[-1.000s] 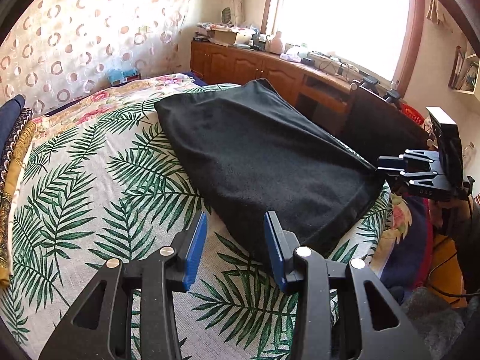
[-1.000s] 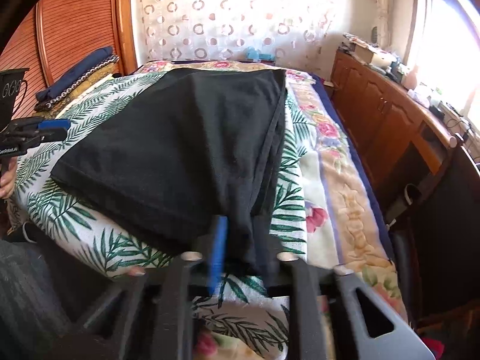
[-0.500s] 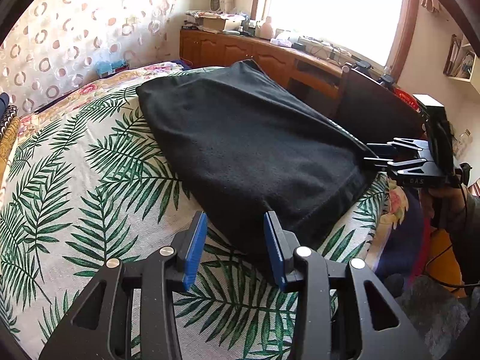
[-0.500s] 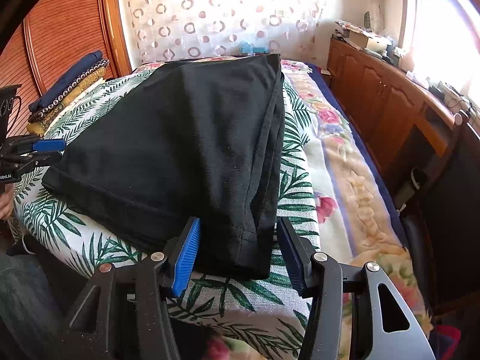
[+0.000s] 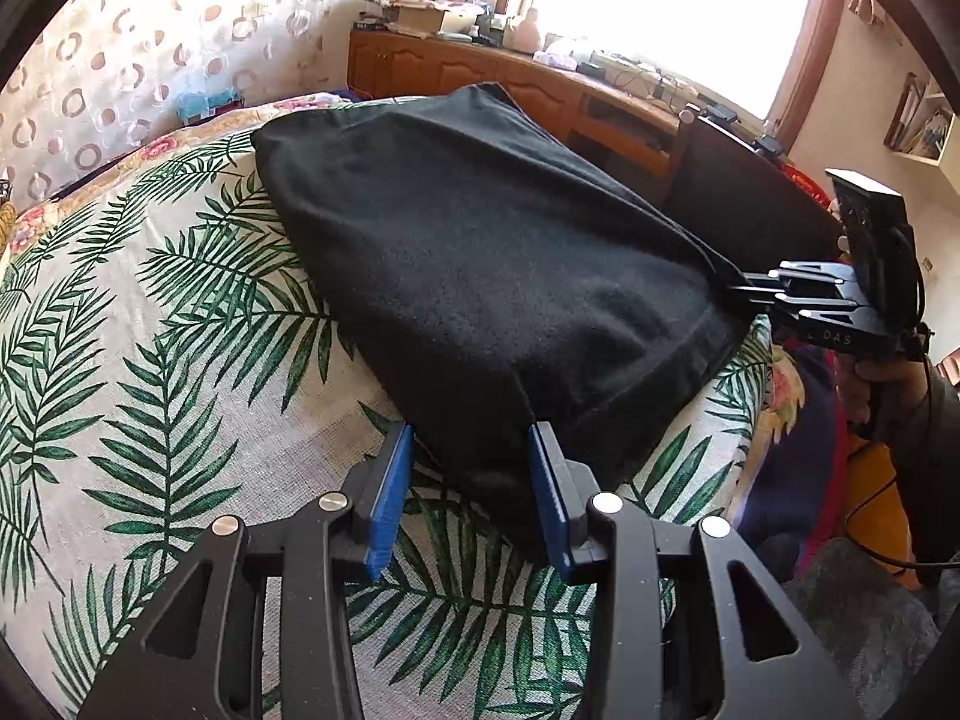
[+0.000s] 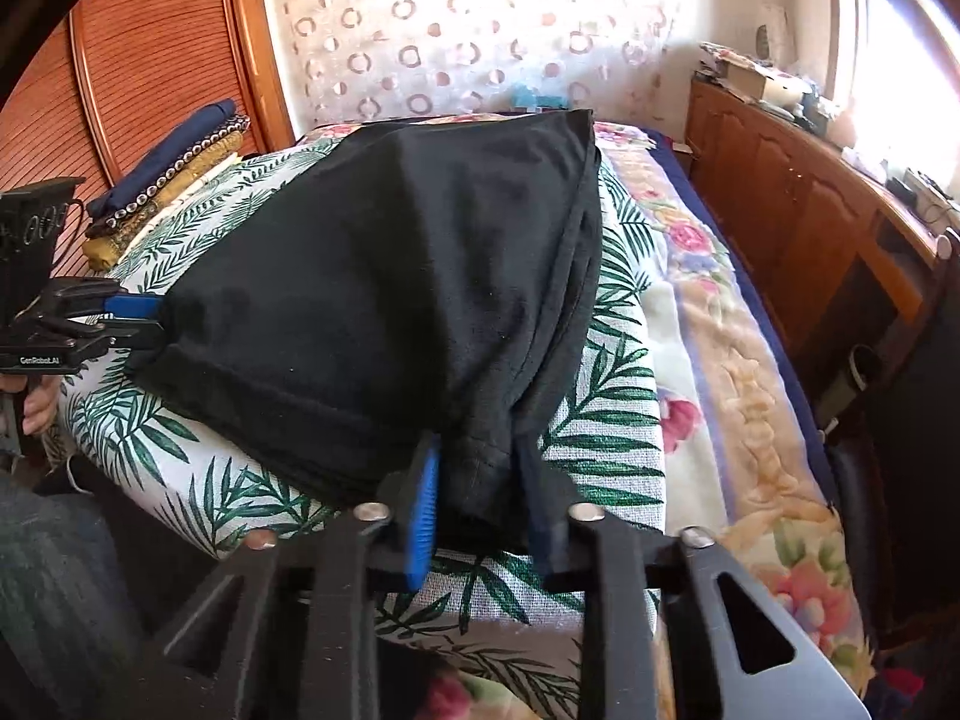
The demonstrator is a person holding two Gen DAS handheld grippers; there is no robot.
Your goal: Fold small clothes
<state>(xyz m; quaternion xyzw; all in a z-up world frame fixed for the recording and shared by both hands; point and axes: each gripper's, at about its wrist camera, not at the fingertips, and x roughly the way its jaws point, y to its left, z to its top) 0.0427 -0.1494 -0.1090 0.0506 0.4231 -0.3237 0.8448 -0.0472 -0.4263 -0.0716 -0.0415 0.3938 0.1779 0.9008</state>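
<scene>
A black garment (image 5: 480,276) lies folded on the bed's palm-leaf sheet (image 5: 150,330). My left gripper (image 5: 471,471) stands open at its near corner, and the cloth's tip lies loosely between the blue pads. The right wrist view shows that left gripper (image 6: 150,318) at the garment's (image 6: 390,276) left corner. My right gripper (image 6: 480,510) is closing its jaws on the other near corner, with bunched black cloth pinched between the pads. In the left wrist view the right gripper (image 5: 744,293) grips that corner at the bed's right edge.
Folded clothes (image 6: 168,180) are stacked at the bed's far left, beside a wooden wardrobe (image 6: 150,60). A long wooden cabinet (image 6: 810,210) with clutter runs under the window. A dark chair back (image 5: 750,210) stands close to the bed. A hand (image 5: 882,384) holds the right gripper.
The right gripper's jaws have narrowed from wide apart onto the garment's corner. The left gripper has come lower and closer, so the other corner now sits between its pads.
</scene>
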